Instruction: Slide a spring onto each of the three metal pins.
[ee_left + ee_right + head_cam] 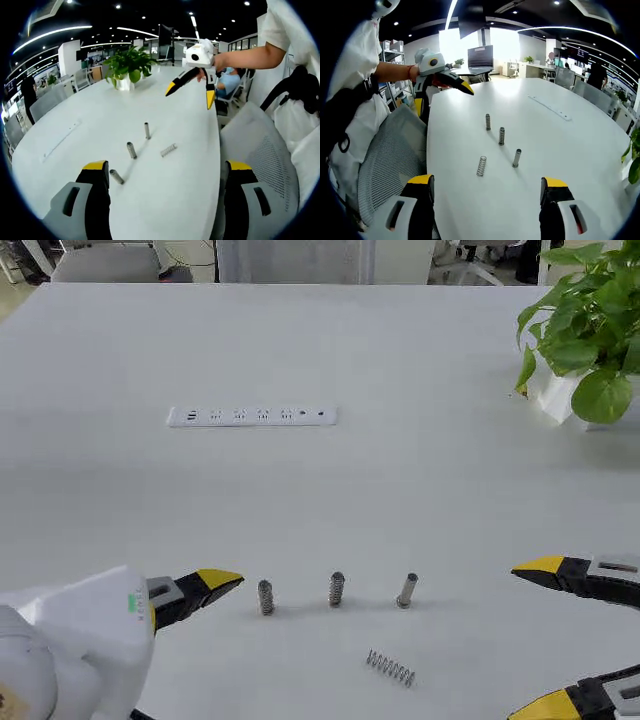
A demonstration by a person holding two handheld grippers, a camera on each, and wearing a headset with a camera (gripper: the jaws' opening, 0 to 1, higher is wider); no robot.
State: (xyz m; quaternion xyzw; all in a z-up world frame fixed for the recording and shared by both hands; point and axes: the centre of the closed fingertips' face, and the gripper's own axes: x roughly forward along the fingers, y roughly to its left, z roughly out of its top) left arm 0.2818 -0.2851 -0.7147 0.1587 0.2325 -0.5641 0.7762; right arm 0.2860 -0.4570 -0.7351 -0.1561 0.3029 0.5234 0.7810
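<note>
So, three metal pins [337, 589] were counted, stood upright in one row near the front edge of the white surface [420, 490]. Two of them were sleeved with a spring each: the left-hand pin [266, 597] and the middle pin [337, 589]. The third, the bare pin [407, 591] at the right end of the row, was seen as plain metal. One loose spring [390, 667] was spotted lying flat on the surface, just in front of the bare pin and apart from it, touched by neither gripper. That made three springs in all, two mounted and one free.

Two grippers were seen, one at each side of the row. The left gripper [166, 167] was held off to the left of the pins, its jaws spread wide and gripping nothing. In the head view its upper yellow tip was pointed toward the left-hand pin, near but not touching. The right gripper [533, 637] was held well to the right of the bare pin, its jaws likewise spread wide and empty.

Further back, one white power strip [252, 416] was laid flat, well apart from the pins, and one potted plant [585, 325] was parked at the far right corner.
</note>
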